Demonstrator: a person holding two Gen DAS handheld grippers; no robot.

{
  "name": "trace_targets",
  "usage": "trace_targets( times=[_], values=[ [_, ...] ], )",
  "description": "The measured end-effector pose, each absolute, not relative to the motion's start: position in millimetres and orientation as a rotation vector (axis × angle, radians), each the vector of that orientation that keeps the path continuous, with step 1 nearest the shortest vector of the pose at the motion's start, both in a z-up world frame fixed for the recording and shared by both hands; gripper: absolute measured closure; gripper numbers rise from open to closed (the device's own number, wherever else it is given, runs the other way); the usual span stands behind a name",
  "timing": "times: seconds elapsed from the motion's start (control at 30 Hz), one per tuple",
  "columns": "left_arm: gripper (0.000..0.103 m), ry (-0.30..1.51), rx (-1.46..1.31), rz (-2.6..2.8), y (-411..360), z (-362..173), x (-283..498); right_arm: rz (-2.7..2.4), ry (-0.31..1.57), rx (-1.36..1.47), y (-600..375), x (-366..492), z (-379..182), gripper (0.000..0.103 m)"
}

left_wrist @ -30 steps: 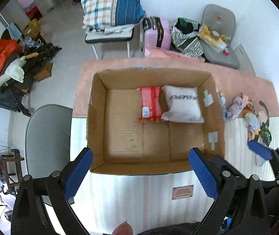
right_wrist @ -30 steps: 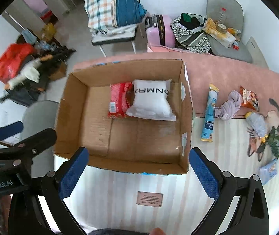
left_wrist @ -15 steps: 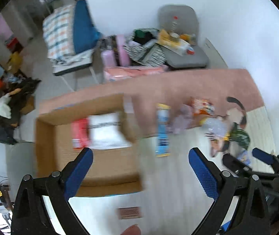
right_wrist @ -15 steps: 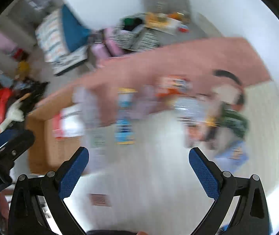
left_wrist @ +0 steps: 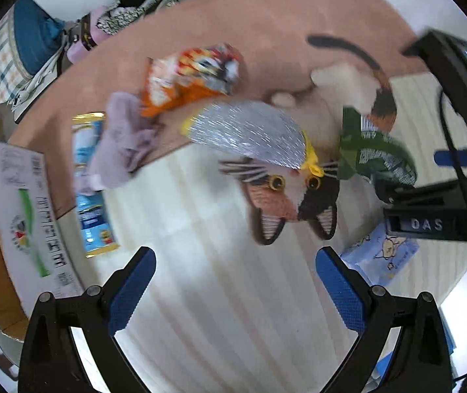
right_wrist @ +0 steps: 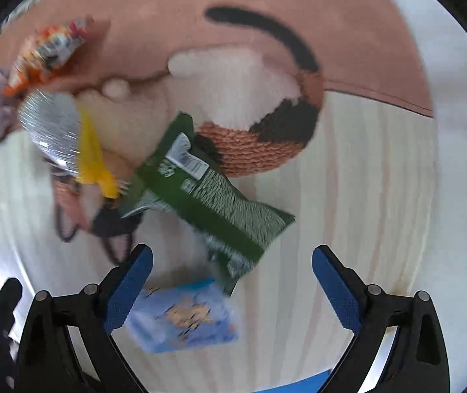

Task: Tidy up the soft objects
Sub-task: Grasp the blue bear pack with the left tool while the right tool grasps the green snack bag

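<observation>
Soft packs lie on a pale striped table. In the left wrist view: a silver pouch (left_wrist: 249, 134), an orange snack bag (left_wrist: 187, 75), a mauve cloth (left_wrist: 122, 144), a blue stick pack (left_wrist: 92, 203), a green bag (left_wrist: 374, 154), a light blue tissue pack (left_wrist: 380, 255). My left gripper (left_wrist: 233, 288) is open and empty, just short of them. My right gripper (right_wrist: 230, 288) is open and empty above the tissue pack (right_wrist: 181, 317), with the green bag (right_wrist: 207, 190) just beyond. The cardboard box (left_wrist: 13, 216) sits at the left.
A cat-shaped knitted mat (left_wrist: 295, 203) lies under the silver pouch and green bag; it also shows in the right wrist view (right_wrist: 259, 137). A pink cloth (left_wrist: 233, 26) covers the table's far part. The right gripper's body (left_wrist: 446, 196) stands at the left view's right edge.
Both grippers have swung right, away from the box, and dropped low over the scattered packs. The box has gone to the left edge of the left view.
</observation>
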State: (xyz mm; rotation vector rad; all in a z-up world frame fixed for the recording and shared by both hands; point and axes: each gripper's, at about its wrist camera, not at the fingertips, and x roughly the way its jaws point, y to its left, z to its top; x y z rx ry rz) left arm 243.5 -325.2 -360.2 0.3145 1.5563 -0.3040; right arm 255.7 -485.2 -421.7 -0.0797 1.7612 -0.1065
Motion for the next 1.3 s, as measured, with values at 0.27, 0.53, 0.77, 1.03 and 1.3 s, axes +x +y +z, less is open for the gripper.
trace_targets(
  times=[0.27,0.53,0.77,1.03,1.3],
  values=[
    [0.003,1.52,0.372,-0.312,-353,-369,238,-0.054,1.759,-0.004,-510,262,-444,0.051],
    [0.003,1.541,0.432,-0.587,-411,-361,216,-0.279,1.724,0.296,-598,201,-422,0.063],
    [0.003,1.632,0.633,-0.785,-467,-393,180,-0.375,1.752,0.496,-639,118,-424,0.063],
    [0.003,1.643,0.866,-0.858,-504,-433,135,-0.349,1.765,0.511,-641,92,-441,0.053],
    [0.024,1.614,0.805,-0.746,-500,-442,147,-0.298,1.741,0.215,-611,119,-419,0.04]
  ],
)
